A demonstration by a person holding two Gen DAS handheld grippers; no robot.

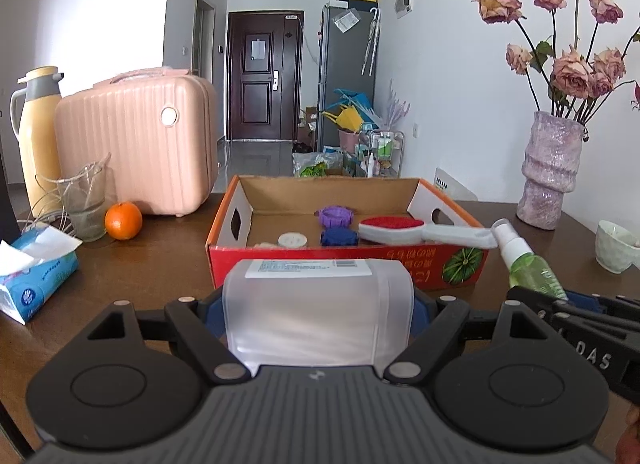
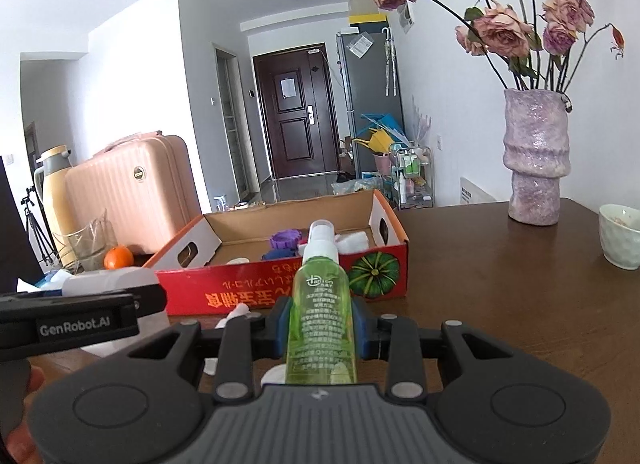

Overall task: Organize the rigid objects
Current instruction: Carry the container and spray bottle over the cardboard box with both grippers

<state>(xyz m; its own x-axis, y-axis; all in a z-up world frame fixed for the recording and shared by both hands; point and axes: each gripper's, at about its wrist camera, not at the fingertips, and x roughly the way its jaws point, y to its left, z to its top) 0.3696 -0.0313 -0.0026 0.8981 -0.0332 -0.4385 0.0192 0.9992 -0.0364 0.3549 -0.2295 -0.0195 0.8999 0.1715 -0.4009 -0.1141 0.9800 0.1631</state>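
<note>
Jaws clamp spray bottle [image 2: 320,304] and, seemingly, frosted container [image 1: 318,304].

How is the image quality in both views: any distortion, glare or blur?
Left wrist view: fisheye bends the walls, dark corners, sharp focus on the box, daylight sheen on the table. Right wrist view: same bending, bottle label crisp, no motion blur.

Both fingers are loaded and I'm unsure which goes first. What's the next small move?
Probably carry the green spray bottle forward over the red cardboard box and set it in the bare floor near the purple gear; the right gripper is nearest.
</note>
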